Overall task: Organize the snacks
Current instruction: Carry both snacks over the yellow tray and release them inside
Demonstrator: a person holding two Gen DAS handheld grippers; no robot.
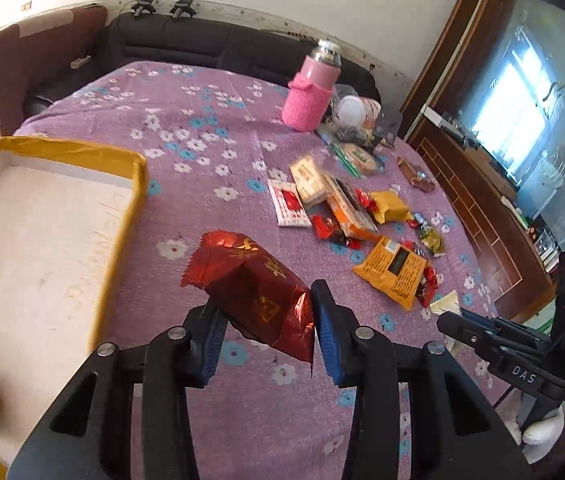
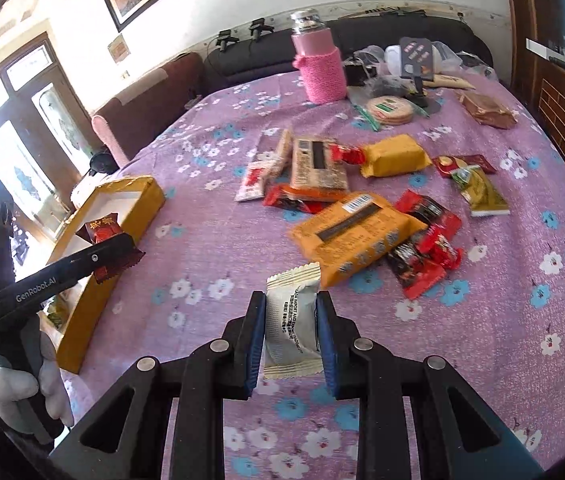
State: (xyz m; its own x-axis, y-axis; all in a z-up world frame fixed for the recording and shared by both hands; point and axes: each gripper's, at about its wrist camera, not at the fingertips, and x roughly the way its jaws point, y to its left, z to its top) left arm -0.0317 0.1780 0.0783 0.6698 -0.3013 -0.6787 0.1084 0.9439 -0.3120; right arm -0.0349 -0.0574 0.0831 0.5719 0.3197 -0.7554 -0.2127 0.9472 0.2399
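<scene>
left gripper (image 1: 266,320) angled down, clamps red packet (image 1: 254,288) | right gripper (image 2: 290,332) likewise, white sachet (image 2: 290,320)

The left gripper (image 1: 268,320) is clamped on a dark red foil snack packet (image 1: 252,292), its blue pads pressing both sides; the packet slants up and leftward past the fingertips, lifted clear of the purple flowered cloth (image 1: 186,120) on the bench; to the gripper's left lies a yellow-rimmed box (image 1: 130,208) with a white floor; ahead and to the right a heap of snack packets (image 1: 362,216) is scattered; beyond it stands a pink flask (image 1: 314,88); the right gripper (image 1: 448,318) juts in from the far right.
</scene>
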